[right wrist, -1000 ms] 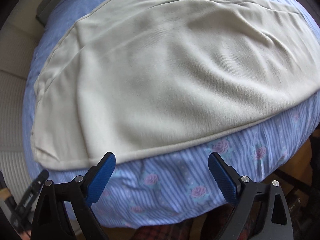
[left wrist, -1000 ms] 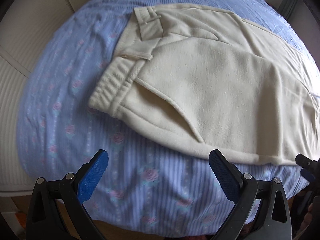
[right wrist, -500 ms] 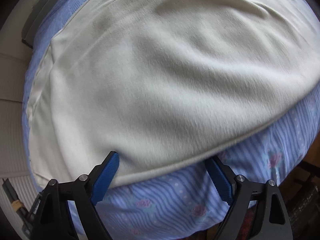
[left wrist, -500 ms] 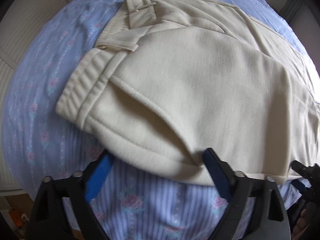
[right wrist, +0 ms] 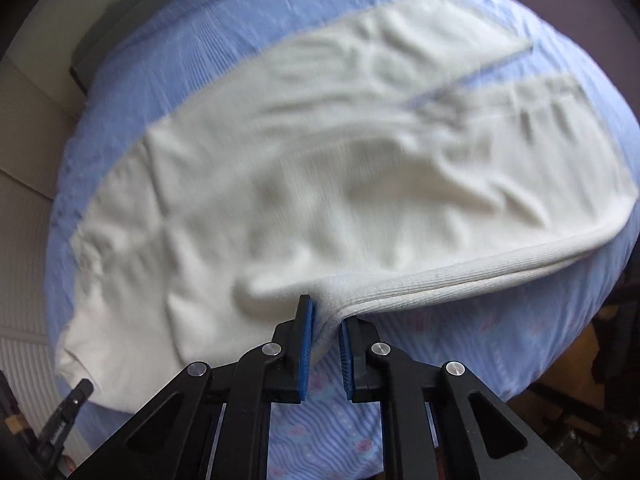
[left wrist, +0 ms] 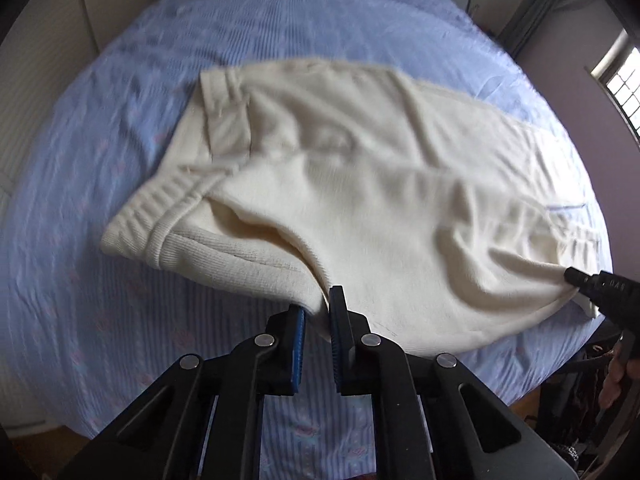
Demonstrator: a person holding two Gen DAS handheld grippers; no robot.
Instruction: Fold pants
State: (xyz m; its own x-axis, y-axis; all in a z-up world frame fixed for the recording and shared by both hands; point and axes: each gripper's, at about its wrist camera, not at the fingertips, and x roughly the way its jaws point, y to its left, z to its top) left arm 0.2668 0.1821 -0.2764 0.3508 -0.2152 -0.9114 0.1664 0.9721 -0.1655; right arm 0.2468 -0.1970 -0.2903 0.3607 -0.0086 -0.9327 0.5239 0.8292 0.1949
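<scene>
Cream pants lie across a blue flowered bedsheet, waistband to the left in the left wrist view. My left gripper is closing its jaws on the near edge of the pants just below the pocket, and the cloth is pinched between the blue pads. In the right wrist view the pants stretch away, and my right gripper is closing on their near seam edge, with the fabric lifted between its pads. The right gripper's tip also shows at the right, pulling cloth up.
The bed's sheet drops off at the near edge, with wooden floor below. A window is at the far right. White cupboard panels stand to the left. The left gripper's tip shows bottom left.
Both grippers dropped onto the near edge of the pants, closed their wide-open jaws on it, and have lifted; the fabric now rises and wrinkles at both pinch points.
</scene>
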